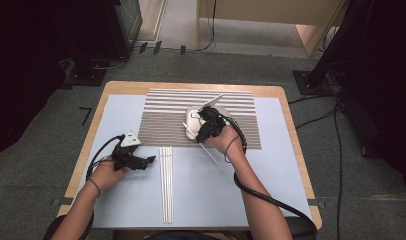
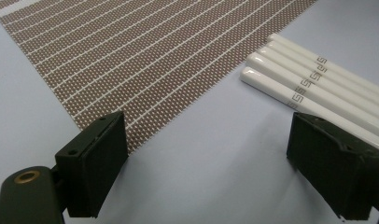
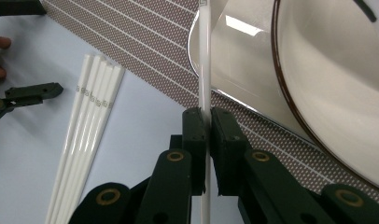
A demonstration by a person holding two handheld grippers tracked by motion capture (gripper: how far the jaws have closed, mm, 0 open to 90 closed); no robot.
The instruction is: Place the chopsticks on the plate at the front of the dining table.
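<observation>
Chopstick (image 3: pixel 205 60) is pinched between the jaws of the right gripper (image 3: pixel 207 122), at 9 o'clock of the bowl (image 3: pixel 337 79). Left gripper (image 2: pixel 208 154) is spread wide, with the other chopsticks (image 2: pixel 313 88) at its 1 o'clock.

Floor: grey carpet (image 1: pixel 41 165), with black cables (image 1: pixel 336 135) trailing at right.
Table: wooden table (image 1: pixel 291 125), rounded corners, under a pale blue sheet (image 1: pixel 211 195).
Beyond: light wood furniture (image 1: pixel 311 35); dark equipment (image 1: pixel 116 25) at left.

Open left gripper (image 2: pixel 211 163) faces white chopsticks (image 2: pixel 318 88), striped mat (image 2: pixel 145 51).
</observation>
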